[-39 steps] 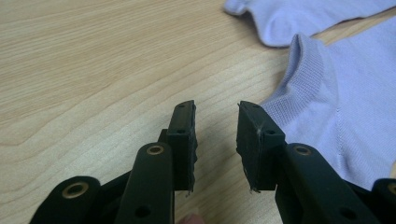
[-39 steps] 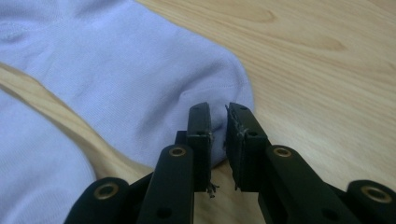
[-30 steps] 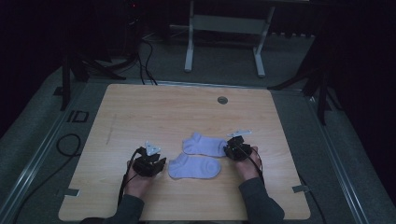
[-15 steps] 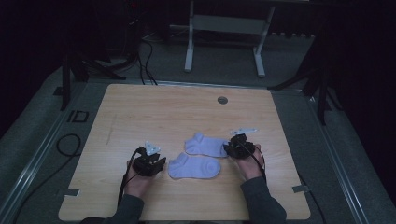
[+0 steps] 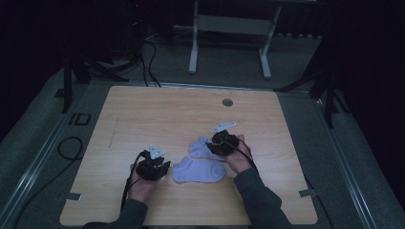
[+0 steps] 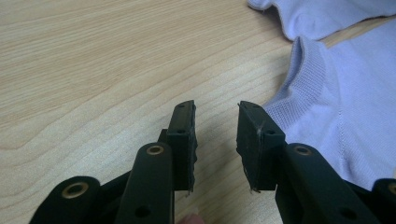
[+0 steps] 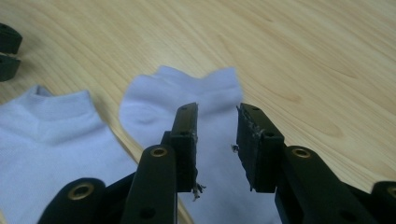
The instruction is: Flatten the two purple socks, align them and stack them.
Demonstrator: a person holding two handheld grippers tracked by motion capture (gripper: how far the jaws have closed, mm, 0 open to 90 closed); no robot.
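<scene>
Item one — near sock (image 5: 199, 170): pale lilac, lying flat on the counter (image 5: 143, 119) towards its front edge, between our two hands. In the left gripper view the same sock (image 6: 345, 107) fills the right side, its ribbed cuff curving just beside the right-hand jaw; the jaws themselves stand over bare wood, so the sock lies beside the left tool (image 6: 215, 140), not between its jaws.

Item two — far sock (image 5: 203, 148): same colour, lying just behind the near sock and partly under the right hand. In the right gripper view this far sock (image 7: 210, 112) runs straight up between the jaws, its cuff end pointing away from us; the near sock (image 7: 51, 135) lies to its left, a thin strip of wood between them.

Item three: left tool (image 5: 154, 167), held in our left hand at the near sock's cuff end, touching or almost touching it. Jaws parted by a narrow gap, nothing between them.

Item four: right tool (image 5: 223, 142), held in our right hand (image 5: 239, 157) over the far sock. Its jaws, as the right gripper view shows (image 7: 215, 140), stand narrowly apart with the sock's fabric below the gap; we cannot tell whether the tips touch it.

Item five: counter of light wood grain, with a small round grommet (image 5: 227, 102) near its far edge, well apart from the socks.
</scene>
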